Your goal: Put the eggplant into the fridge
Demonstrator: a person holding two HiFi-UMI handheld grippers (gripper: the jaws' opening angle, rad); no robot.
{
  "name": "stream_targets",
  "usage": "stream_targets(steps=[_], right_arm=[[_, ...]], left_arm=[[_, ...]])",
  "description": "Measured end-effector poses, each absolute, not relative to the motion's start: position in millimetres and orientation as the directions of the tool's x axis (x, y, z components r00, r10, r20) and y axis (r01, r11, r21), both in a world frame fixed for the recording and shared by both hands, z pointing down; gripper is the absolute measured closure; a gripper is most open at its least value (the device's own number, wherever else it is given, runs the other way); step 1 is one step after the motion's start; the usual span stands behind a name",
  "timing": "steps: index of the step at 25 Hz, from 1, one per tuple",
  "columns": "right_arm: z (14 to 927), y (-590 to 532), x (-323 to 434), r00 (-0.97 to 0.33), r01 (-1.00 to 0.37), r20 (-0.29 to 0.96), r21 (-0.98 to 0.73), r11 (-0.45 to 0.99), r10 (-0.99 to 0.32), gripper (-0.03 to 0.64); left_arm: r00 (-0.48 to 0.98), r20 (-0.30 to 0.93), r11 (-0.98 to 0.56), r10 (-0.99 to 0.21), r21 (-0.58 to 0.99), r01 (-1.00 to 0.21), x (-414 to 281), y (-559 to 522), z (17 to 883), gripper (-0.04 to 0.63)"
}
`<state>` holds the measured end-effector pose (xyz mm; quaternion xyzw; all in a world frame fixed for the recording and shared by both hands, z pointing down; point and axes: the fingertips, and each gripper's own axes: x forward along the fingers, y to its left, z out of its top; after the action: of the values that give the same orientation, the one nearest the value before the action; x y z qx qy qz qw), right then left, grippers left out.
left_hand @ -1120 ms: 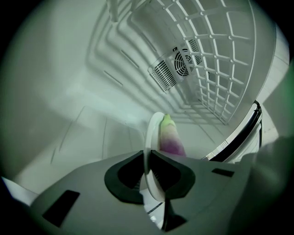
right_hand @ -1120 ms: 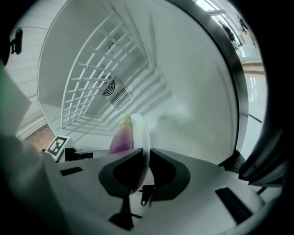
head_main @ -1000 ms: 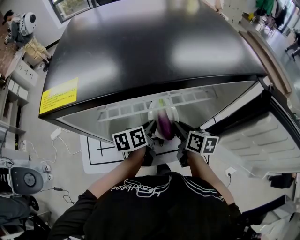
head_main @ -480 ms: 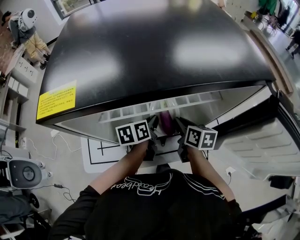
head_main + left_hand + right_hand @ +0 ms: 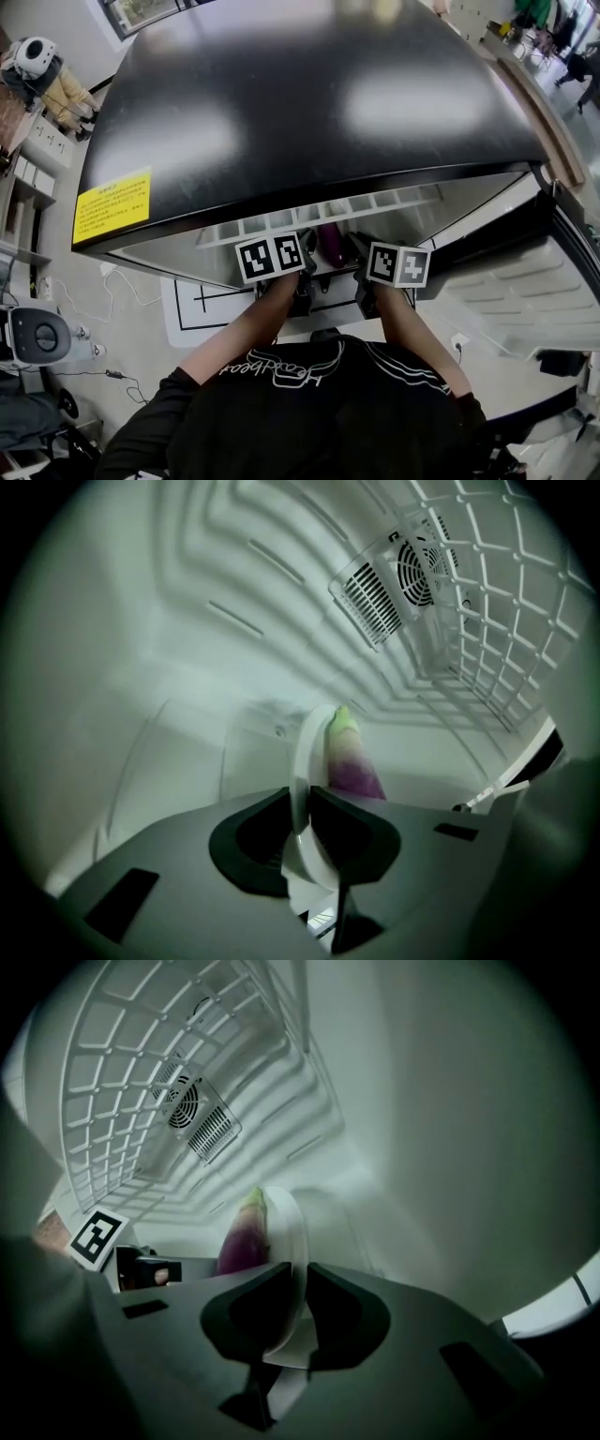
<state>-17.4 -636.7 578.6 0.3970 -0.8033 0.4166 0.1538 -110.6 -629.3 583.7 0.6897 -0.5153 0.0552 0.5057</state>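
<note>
While both grippers reach into the open fridge [image 5: 281, 122] | left gripper [image 5: 302, 797]: jaws just been opening, white plate [image 5: 307, 747] rim between them and touching | right gripper [image 5: 298, 1274]: jaws clamped on the opposite rim | eggplant [image 5: 352, 769]: lying on the plate, inside the fridge

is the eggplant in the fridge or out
In. The eggplant lies on a white plate, with the fridge walls, a fan vent and a wire shelf around it. Whether the plate is set down, cannot tell.
</note>
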Motion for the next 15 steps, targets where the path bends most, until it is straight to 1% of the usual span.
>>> stream_targets(steps=[4,9,15], right_arm=[[577.8,-637.4,-17.3,-0.631,-0.772,0.592,-0.544,0.330,-0.501,0.578],[581.8,-638.5,-18.0,-0.639,-0.766,0.601,-0.556,0.324,-0.480,0.574],[582.5,-639.6,-13.4,-0.604,-0.794,0.622,-0.519,0.315,-0.498,0.565]], left_arm=[[0.440,0.634,0.073,-0.637,0.617,-0.783,-110.6,-631.6,588.6,0.540],[0.439,0.614,0.041,-0.656,0.610,-0.791,-113.9,-642.1,592.2,0.532],[0.449,0.625,0.071,-0.639,0.629,-0.774,-109.1,-631.0,586.8,0.497]])
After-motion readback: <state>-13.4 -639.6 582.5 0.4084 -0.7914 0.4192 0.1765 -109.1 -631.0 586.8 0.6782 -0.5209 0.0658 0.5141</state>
